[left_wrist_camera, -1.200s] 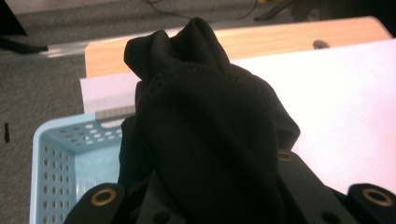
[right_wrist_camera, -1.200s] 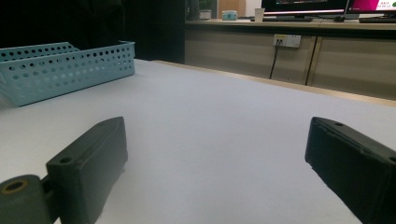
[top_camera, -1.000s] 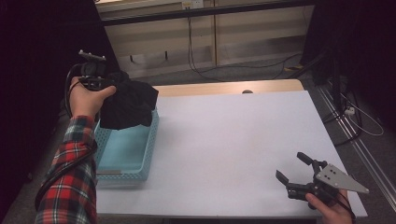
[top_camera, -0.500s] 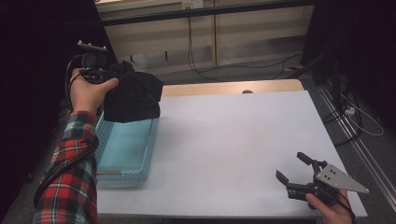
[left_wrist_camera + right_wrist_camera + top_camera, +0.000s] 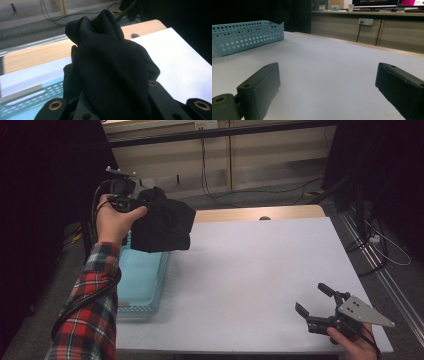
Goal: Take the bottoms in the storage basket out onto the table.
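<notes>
Two grippers work here with unequal loads. Lifted above the blue perforated basket (image 5: 142, 280) at the table's (image 5: 260, 270) left edge, the left gripper (image 5: 131, 206) pinches a bunched black cloth (image 5: 162, 225), which hangs clear of the rim, probably so it can swing over the white surface. Resting low near the front right corner, the right gripper (image 5: 315, 302) has its jaws spread and holds nothing, ready to help.
</notes>
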### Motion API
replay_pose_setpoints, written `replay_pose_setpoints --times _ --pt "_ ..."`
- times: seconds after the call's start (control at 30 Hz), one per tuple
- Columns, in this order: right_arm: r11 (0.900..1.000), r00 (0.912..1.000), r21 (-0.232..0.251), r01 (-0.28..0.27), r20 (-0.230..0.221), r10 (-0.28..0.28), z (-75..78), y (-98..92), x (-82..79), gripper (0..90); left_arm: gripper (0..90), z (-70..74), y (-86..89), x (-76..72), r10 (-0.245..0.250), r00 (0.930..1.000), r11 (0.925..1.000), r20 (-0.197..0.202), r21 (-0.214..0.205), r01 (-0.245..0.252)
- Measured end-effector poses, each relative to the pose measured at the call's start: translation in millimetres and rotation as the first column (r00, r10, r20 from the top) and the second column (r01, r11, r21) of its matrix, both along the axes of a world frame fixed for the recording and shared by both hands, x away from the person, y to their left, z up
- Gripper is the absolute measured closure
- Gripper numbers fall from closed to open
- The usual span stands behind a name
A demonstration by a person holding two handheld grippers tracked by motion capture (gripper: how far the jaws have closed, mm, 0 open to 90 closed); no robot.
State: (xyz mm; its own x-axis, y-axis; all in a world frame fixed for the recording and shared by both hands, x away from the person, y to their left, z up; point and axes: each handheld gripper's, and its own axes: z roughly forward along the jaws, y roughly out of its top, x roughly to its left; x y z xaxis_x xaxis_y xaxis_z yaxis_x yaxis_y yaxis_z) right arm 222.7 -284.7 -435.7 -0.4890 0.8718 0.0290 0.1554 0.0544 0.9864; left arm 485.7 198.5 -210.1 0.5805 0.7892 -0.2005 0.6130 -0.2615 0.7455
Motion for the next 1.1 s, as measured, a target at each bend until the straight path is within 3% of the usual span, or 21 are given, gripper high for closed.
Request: replay_pose_setpoints --times 0.27,0.53,1.1 --pt "1.0 1.0 0.004 -0.001 -0.001 0.001 0.1 0.4 -0.3 5.3 77.7 -7.4 -33.1 -6.9 -0.094 0.9956 0.9956 0.004 0.008 0.094" --pt "1.0 1.0 0.005 -0.001 -0.004 0.001 0.3 0.2 -0.6 5.3 77.7 -19.7 -61.3 -14.4 -0.174 0.9847 0.9846 -0.004 0.011 0.174" --pt "1.0 1.0 0.004 0.0 -0.003 0.0 0.2 0.0 -0.7 5.3 77.6 -46.2 -91.2 -29.0 -0.283 0.9587 0.9588 -0.025 0.017 0.284"
